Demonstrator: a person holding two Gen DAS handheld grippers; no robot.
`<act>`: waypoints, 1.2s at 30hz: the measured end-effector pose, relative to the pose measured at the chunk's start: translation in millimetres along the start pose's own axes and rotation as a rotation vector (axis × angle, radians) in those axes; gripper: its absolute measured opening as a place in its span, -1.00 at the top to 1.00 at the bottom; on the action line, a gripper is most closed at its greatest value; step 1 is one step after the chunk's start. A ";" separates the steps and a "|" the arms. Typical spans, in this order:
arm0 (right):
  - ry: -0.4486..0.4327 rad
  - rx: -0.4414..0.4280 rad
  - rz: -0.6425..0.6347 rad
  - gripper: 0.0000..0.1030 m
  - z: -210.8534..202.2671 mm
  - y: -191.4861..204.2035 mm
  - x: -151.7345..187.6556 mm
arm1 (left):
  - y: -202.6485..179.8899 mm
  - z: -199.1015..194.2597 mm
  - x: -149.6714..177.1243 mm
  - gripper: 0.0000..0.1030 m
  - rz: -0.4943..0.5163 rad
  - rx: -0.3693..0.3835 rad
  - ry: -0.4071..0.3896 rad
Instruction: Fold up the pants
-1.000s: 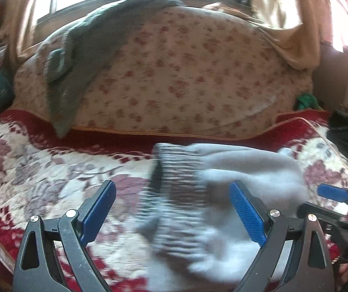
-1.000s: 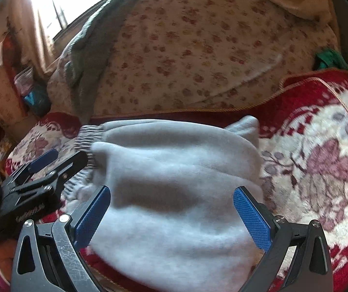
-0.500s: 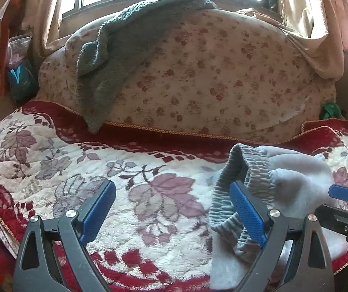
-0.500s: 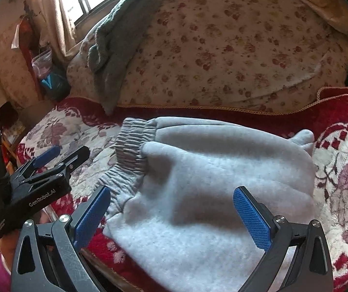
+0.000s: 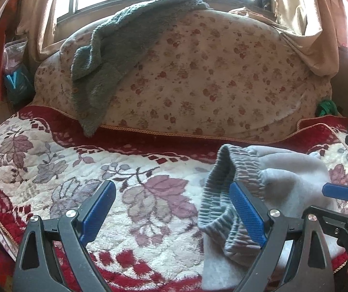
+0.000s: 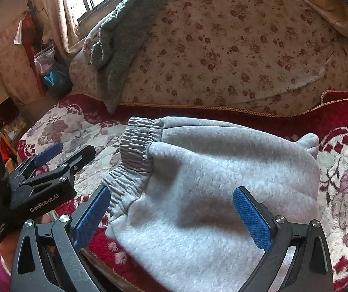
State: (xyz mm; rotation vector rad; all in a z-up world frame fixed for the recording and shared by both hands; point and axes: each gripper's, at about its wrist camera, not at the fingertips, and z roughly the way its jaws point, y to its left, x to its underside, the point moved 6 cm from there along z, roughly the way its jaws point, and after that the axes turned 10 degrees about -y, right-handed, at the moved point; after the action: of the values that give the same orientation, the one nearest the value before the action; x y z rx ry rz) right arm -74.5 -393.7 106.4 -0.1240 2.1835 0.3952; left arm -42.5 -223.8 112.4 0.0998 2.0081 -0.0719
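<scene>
Light grey fleece pants lie folded in a bundle on the floral sofa cover, the ribbed waistband at their left end. In the left wrist view the pants lie at the right, waistband bunched up. My left gripper is open and empty, above the cover just left of the waistband; it also shows in the right wrist view. My right gripper is open and empty, held over the near part of the pants; it shows in the left wrist view.
The red and cream floral cover spreads over the sofa seat. A dark grey towel hangs over the flowered backrest. A green item sits at the back right. Bags stand at the far left.
The left gripper has let go of the waistband and moved left off the pants, now over the bare cover. The right gripper has drawn back slightly. The pants rest still.
</scene>
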 end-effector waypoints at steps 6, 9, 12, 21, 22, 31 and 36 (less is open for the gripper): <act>-0.002 0.011 0.016 -1.00 -4.0 -9.1 1.3 | -13.7 -1.2 -1.2 -0.83 0.021 0.010 -0.006; -0.004 0.012 0.021 -1.00 -5.1 -11.6 0.6 | -15.3 -0.7 -1.2 -0.83 0.020 0.012 -0.005; -0.005 0.010 0.016 -1.00 -5.1 -11.9 0.5 | -15.3 -0.6 -1.2 -0.83 0.022 0.011 -0.004; -0.002 -0.034 -0.029 -1.00 1.8 20.1 -7.5 | 12.0 0.9 1.4 -0.83 -0.008 -0.022 0.002; -0.004 -0.042 -0.049 -1.00 4.0 29.0 -10.3 | 19.5 1.3 2.1 -0.83 -0.022 -0.030 0.004; 0.013 -0.093 -0.079 -1.00 23.0 62.6 -10.4 | 62.8 1.7 7.7 -0.83 -0.044 -0.108 0.014; 0.006 -0.059 -0.074 -1.00 16.9 47.0 -7.7 | 41.4 -1.4 3.4 -0.83 -0.016 -0.070 0.011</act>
State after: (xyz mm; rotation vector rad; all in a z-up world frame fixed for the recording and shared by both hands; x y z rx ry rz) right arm -67.7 -344.2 114.3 -0.2384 2.1667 0.4180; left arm -41.0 -182.4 109.7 0.0389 2.0204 -0.0113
